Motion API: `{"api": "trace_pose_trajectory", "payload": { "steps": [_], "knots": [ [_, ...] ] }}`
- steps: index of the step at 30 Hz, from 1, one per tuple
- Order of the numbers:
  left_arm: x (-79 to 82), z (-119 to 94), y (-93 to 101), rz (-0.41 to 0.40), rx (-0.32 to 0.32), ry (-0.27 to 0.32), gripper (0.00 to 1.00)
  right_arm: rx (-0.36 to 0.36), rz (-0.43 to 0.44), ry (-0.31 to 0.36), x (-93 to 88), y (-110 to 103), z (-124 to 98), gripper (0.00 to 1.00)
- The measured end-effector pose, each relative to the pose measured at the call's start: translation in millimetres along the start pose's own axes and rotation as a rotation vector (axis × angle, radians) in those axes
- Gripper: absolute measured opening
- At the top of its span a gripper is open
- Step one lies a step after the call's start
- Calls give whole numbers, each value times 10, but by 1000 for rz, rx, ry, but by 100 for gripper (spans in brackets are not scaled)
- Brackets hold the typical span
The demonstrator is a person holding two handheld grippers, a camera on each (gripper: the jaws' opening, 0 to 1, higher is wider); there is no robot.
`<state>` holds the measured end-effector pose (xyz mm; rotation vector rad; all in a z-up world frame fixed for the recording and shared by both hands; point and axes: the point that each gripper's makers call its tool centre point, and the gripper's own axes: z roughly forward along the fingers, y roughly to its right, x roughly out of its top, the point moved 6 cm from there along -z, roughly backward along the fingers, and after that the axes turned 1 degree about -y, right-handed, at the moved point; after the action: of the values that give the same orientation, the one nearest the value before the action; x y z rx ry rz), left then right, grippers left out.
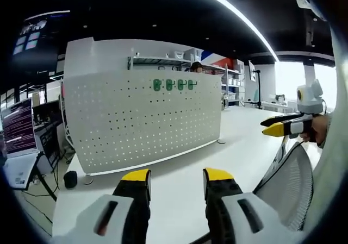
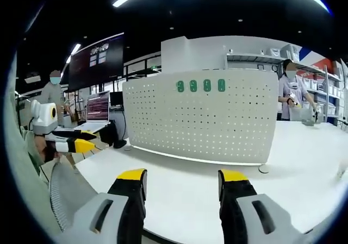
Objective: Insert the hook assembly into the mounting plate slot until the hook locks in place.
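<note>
A big white board full of little holes (image 1: 144, 122) stands upright on the far part of the white table (image 1: 239, 146). Four small green hooks (image 1: 173, 84) sit in a row near its top edge, seen also in the right gripper view (image 2: 199, 85).

The left gripper (image 1: 176, 181) is near the table's front edge. Its yellow-tipped black jaws are wide apart and hold nothing. The right gripper (image 2: 182, 183) is wide open too, with nothing between its jaws.
</note>
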<state>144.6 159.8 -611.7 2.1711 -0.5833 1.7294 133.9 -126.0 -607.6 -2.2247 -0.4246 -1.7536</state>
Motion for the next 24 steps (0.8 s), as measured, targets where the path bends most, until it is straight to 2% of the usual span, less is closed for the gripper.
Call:
{"api": "trace_pose_trajectory", "payload": {
  "steps": [24],
  "knots": [
    [13, 19, -37, -4, 22, 2, 40, 5, 12, -5, -12, 34, 71, 52]
  ]
}}
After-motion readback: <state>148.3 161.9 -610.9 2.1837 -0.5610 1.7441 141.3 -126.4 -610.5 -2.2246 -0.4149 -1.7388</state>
